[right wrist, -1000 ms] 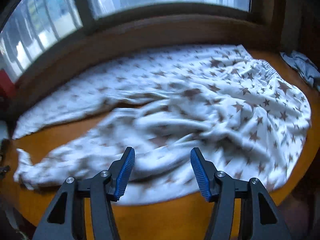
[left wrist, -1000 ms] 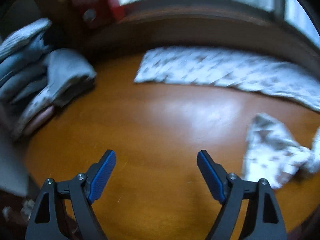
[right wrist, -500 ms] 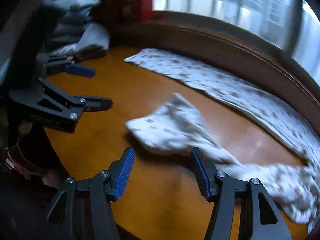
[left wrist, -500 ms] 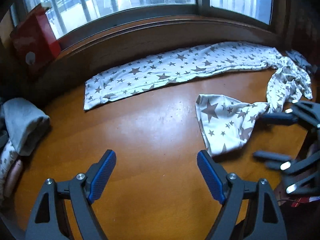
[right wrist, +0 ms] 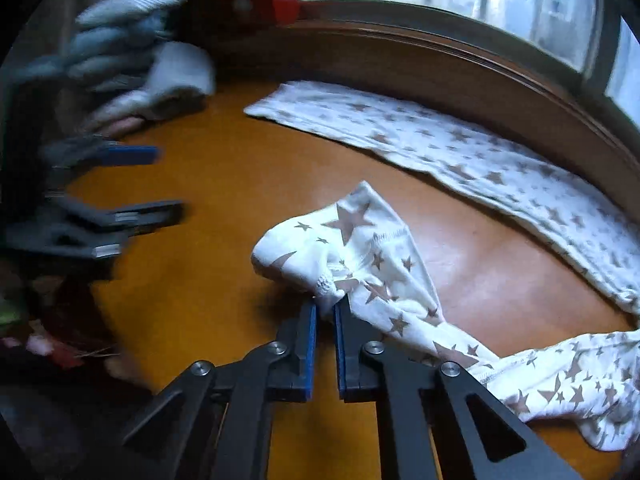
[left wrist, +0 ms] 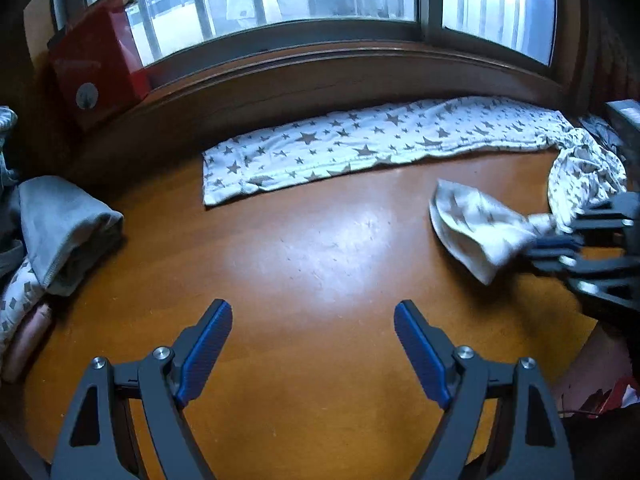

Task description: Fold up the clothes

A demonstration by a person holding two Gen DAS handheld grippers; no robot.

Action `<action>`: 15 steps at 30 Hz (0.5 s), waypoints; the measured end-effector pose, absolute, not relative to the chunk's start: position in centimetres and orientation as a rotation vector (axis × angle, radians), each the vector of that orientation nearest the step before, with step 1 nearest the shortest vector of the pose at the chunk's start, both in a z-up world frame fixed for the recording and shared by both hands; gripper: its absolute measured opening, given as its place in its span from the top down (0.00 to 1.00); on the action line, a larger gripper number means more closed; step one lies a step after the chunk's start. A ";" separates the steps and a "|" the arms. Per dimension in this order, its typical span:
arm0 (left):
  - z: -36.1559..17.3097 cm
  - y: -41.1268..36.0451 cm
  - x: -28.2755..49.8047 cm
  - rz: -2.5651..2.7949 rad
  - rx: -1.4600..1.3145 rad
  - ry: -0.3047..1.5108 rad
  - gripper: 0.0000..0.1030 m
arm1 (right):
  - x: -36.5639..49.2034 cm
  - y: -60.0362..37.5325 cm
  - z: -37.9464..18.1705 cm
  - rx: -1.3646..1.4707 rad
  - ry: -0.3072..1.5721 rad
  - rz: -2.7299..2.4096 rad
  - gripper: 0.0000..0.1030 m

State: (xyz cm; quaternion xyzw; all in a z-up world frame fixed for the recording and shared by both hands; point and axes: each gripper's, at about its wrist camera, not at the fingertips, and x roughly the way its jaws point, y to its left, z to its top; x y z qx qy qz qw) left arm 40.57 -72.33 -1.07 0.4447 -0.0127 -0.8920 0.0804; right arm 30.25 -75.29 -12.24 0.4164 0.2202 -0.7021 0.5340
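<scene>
Star-print trousers (left wrist: pixel 360 144) lie on a wooden desk (left wrist: pixel 312 272) under a window, one leg flat along the far edge from ten to two o'clock. The other leg's cuff (right wrist: pixel 340 240) is bunched near the centre, and the right gripper (right wrist: pixel 325 312) is closing its fingers on it. The left gripper (left wrist: pixel 312 320) hovers at nine o'clock, fingers apart and empty. Folded clothes (left wrist: pixel 60 220) sit stacked at ten o'clock.

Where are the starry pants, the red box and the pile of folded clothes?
starry pants (left wrist: pixel 360 144), left wrist view, on the flat leg by the window.
red box (left wrist: pixel 96 60), left wrist view, on its front face.
pile of folded clothes (left wrist: pixel 60 220), left wrist view, on the grey top piece.
</scene>
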 end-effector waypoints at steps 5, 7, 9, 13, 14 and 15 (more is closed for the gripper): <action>-0.3 -73.6 41.1 -2.664 1.286 0.002 0.20 | 32.9 -74.6 -6.0 0.888 0.435 -1.334 0.92; -0.2 -74.4 41.2 -2.650 1.281 0.027 0.20 | 32.7 -76.2 -5.6 0.863 0.433 -1.333 0.91; -0.6 -75.0 41.4 -2.618 1.288 0.051 0.20 | 31.6 -78.7 -6.8 0.883 0.450 -1.415 0.87; -1.4 -75.9 42.3 -2.555 1.321 0.103 0.20 | 28.6 -82.5 -9.5 1.001 0.406 -1.604 0.83; -1.5 -76.1 42.7 -2.545 1.326 0.115 0.20 | 28.0 -82.9 -9.9 1.032 0.370 -1.633 0.81; -1.6 -76.1 43.0 -2.538 1.328 0.119 0.20 | 27.5 -82.9 -9.9 1.046 0.342 -1.660 0.80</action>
